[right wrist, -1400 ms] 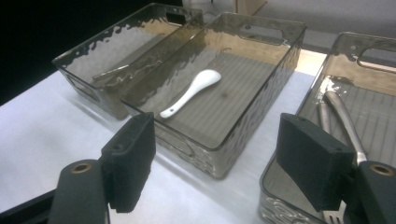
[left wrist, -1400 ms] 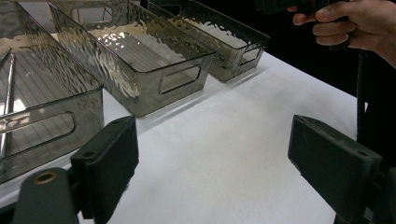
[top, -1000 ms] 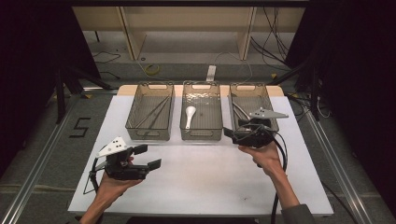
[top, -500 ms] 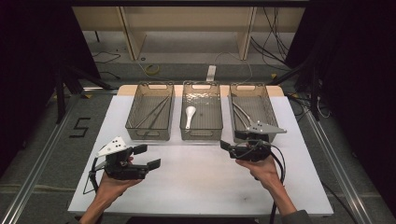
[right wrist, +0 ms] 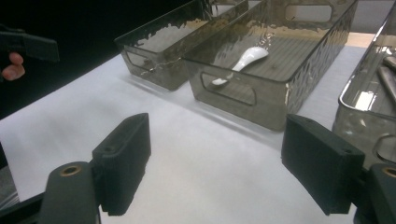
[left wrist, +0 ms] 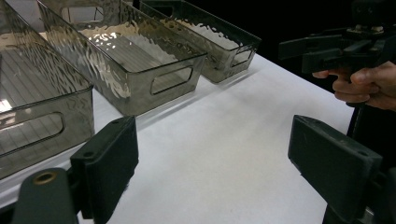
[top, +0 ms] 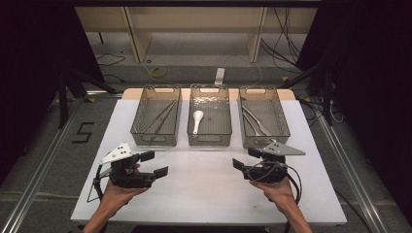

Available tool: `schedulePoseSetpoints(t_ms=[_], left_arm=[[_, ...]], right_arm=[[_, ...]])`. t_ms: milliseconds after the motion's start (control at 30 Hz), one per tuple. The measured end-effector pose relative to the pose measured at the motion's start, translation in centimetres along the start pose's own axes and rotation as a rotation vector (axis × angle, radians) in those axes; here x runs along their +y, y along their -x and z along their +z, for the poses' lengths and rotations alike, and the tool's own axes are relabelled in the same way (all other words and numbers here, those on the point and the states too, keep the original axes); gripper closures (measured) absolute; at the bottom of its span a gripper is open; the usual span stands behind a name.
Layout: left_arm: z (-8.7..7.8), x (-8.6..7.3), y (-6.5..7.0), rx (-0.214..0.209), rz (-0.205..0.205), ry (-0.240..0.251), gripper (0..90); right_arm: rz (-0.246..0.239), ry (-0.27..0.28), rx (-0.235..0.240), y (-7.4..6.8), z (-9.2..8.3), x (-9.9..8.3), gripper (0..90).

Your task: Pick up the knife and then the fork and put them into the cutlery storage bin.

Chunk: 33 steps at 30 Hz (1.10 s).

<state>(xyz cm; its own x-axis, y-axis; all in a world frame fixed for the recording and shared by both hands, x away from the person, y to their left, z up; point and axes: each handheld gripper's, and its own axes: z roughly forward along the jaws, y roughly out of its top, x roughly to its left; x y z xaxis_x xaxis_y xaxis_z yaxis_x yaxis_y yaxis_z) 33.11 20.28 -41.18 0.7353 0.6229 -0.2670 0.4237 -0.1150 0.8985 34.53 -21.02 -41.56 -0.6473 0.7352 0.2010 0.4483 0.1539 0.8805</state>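
Back of tabletop [top: 204,189]: three bins side by side
Middle bin [top: 209,141]: spoon [top: 197,120] inside
Front: left tongs [top: 154,163], right tongs [top: 245,158], facing each other

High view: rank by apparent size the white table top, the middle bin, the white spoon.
1. White table top, largest by far.
2. Middle bin, one of three that look alike in size.
3. White spoon, smallest; it lies inside the middle bin.

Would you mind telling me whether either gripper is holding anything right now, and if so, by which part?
Nothing is held. The left gripper and the right gripper both have their jaws open and empty above the white table, in front of the three bins.
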Motion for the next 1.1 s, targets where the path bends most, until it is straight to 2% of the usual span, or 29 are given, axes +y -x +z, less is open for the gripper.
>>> schedulePoseSetpoints(t_ms=[67,167,333,567,1100], left_arm=[[0.0,0.0,0.0,-0.002,0.002,0.0,15.7],[0.0,0.0,0.0,-0.003,-0.002,-0.002,15.7],[0.1,-0.1,0.0,-0.003,-0.007,-0.001,15.7],[0.0,-0.1,0.1,-0.007,-0.002,-0.002,15.6],[0.0,-0.1,0.1,-0.015,0.002,0.002,15.6]], right_arm=[[-0.012,0.006,-0.01,0.0,-0.3,-0.4,24.9],[0.004,0.016,0.0,0.1,-0.8,-1.0,24.5],[-0.009,0.016,-0.01,0.1,-1.6,-1.8,23.7],[0.018,0.013,-0.029,0.3,-2.3,-2.9,23.4],[0.005,-0.003,-0.053,0.0,-2.5,-3.8,23.3]])
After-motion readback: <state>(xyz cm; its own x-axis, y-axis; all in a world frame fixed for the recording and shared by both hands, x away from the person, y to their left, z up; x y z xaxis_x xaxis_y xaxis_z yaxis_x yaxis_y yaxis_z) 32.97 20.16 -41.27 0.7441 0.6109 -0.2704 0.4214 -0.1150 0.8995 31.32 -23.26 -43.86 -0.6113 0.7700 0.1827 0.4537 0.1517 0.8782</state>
